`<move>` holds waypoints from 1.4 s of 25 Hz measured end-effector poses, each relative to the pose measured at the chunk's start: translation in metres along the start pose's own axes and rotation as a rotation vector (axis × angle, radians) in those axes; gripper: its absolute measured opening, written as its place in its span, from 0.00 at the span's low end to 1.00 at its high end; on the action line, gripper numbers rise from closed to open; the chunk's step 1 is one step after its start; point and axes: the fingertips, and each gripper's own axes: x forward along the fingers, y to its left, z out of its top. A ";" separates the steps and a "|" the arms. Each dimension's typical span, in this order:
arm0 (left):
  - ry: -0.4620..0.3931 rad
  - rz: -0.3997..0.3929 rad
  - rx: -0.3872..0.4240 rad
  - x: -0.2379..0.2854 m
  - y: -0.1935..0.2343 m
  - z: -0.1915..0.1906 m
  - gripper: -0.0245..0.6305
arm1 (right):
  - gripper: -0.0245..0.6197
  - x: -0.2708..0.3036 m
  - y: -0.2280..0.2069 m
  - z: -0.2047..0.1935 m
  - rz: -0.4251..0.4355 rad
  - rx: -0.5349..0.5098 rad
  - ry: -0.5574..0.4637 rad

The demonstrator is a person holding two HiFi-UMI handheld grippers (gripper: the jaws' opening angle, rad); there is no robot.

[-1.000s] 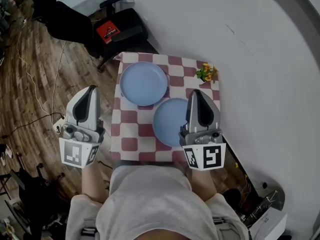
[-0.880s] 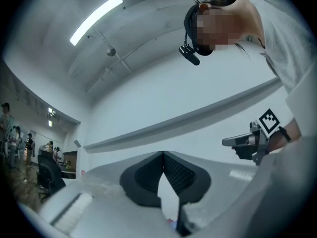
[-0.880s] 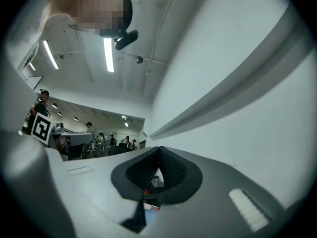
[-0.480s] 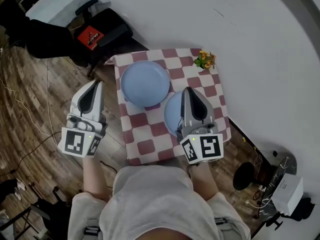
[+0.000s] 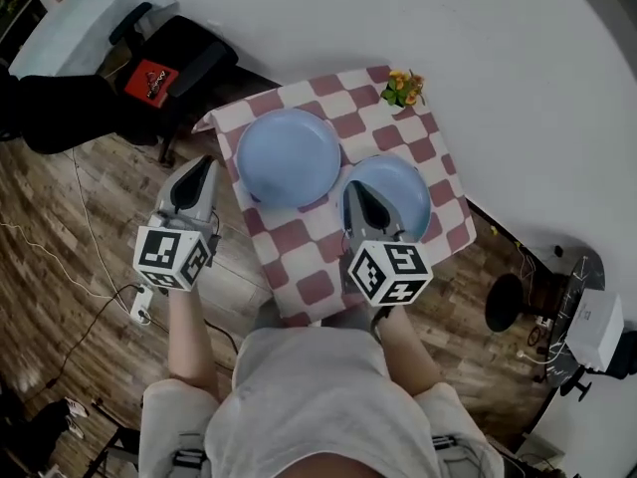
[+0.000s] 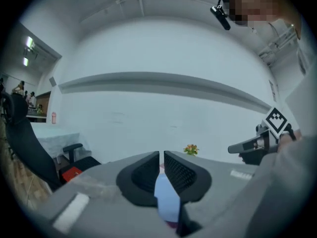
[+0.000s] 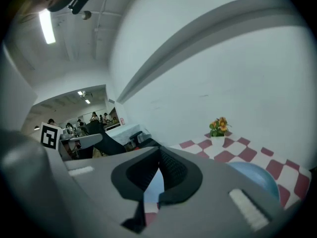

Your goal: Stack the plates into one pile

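Two light blue plates lie side by side on the red and white checkered table (image 5: 299, 242): the left plate (image 5: 289, 155) and the right plate (image 5: 406, 182). My left gripper (image 5: 206, 160) hangs off the table's left edge, pointing at the left plate (image 6: 166, 200). Its jaws have just been opening and stand a narrow slit apart, with nothing between them (image 6: 161, 155). My right gripper (image 5: 355, 187) is shut and empty, its tips over the near left rim of the right plate (image 7: 257, 175). The two jaw tips meet (image 7: 158, 155).
A small pot of orange flowers (image 5: 406, 88) stands at the table's far corner by the white wall. A black chair with a red patch (image 5: 149, 73) and a white table (image 5: 70, 23) stand on the wooden floor to the left. A power strip (image 5: 139, 305) lies below.
Both grippers have come down and forward towards the table. The right one now reaches over the right plate's near rim, and the left one is closer to the left plate.
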 end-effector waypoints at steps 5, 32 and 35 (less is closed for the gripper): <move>0.170 -0.041 -0.038 0.035 0.014 -0.056 0.13 | 0.05 0.025 -0.013 -0.053 -0.065 0.167 0.130; 0.586 -0.051 -0.108 0.118 0.044 -0.202 0.18 | 0.16 0.084 -0.049 -0.188 -0.316 0.604 0.346; 0.583 -0.039 -0.119 0.116 0.045 -0.200 0.17 | 0.14 0.084 -0.049 -0.185 -0.304 0.592 0.347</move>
